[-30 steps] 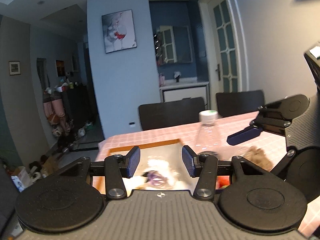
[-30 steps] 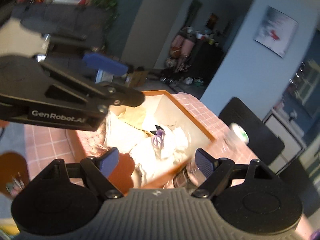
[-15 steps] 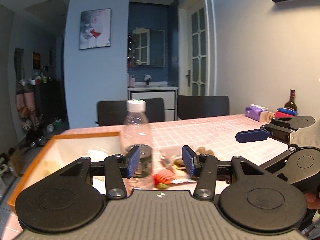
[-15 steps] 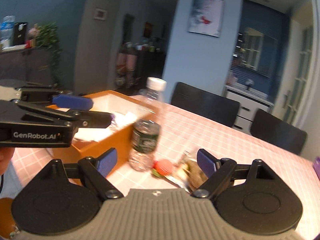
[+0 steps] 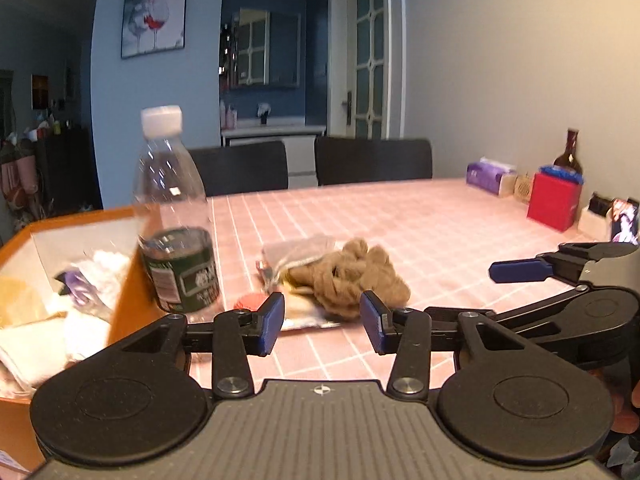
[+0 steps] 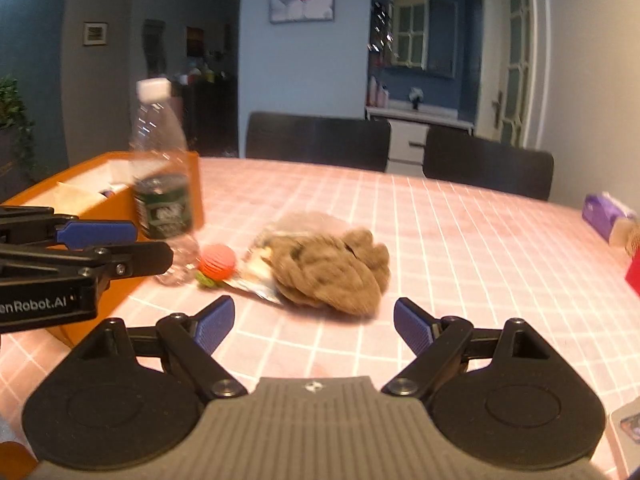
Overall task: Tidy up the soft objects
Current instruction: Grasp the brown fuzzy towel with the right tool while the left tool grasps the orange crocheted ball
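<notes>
Two hand-held grippers hover low over a worktop [image 5: 420, 216] covered in a pink checked cloth. The left hand-held gripper [image 5: 322, 322] has its blue-padded jaws about half apart and closing, with nothing between them; the pads touch no object. The right hand-held gripper [image 6: 314, 324] has its jaws spread wide and empty, short of the pile ahead.

In front of both lies a heap of soft things: a crumpled brown cloth [image 6: 330, 272] sits on the worktop, partly on top of a clear plastic packet [image 6: 304, 222] and a flat silvery wrapper [image 6: 256, 288]. Just beside that heap, on the side of the bottle, rests a small red ball [image 6: 217, 267] with a green bit at its base.

A clear plastic bottle [image 5: 174, 216] with a white cap and a dark green label stands upright near the ball, right against the wall of an orange box [image 5: 128, 308]. The box holds white and yellow cloths [image 5: 36, 320] and a small purple item [image 5: 78, 288]; what that item is cannot be told.

Farther along the worktop, well apart from the heap, stand a purple tissue pack [image 5: 486, 178], a red box [image 5: 554, 206] and a dark bottle [image 5: 568, 156]. Two black chairs [image 5: 372, 160] are drawn up at the far edge.
</notes>
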`<state>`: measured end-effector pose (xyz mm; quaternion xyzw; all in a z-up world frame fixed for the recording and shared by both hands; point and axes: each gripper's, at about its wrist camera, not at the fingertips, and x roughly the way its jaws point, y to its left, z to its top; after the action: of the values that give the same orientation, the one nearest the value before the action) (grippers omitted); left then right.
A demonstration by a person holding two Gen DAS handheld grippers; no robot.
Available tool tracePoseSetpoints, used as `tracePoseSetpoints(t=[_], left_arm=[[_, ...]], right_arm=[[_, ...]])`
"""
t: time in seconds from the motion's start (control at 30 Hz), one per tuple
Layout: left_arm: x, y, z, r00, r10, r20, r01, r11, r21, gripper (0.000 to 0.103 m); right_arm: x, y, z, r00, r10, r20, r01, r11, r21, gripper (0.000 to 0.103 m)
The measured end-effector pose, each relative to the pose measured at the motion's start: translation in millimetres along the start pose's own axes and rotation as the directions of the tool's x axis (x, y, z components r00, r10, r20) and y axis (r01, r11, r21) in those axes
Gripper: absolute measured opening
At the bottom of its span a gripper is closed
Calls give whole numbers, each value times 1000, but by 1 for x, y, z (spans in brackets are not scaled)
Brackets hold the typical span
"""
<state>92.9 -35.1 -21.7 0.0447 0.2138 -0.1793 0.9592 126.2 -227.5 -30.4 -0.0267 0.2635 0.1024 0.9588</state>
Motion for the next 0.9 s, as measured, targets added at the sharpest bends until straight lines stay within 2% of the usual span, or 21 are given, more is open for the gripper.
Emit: tracePoseSetpoints(t=[0.17,0.4,0.53,0.7,0.9], left_arm=[[28,-5,-2,998,34,-48,-33,999,25,52],[65,-1,-1,983,157,-95,-146,982,117,52],[80,1,1,975,198,-103,-177,967,185,54],[95,-7,-4,960,257,-112,-208,921,330,54],[116,-21,-10,932,345,-116,-249,837,487,54]], right_arm=[[30,-14,-6,999,8,-39,-7,1000,29,85],[69,-21,5,996,50,-74,-47,998,46,86],[88,-29,12,994,74,-83,-65,992,107,93],[103,-37,18,990,99,-96,-84,984,155,94],[115,-38,23,987,132,-96,-114,977,179,96]])
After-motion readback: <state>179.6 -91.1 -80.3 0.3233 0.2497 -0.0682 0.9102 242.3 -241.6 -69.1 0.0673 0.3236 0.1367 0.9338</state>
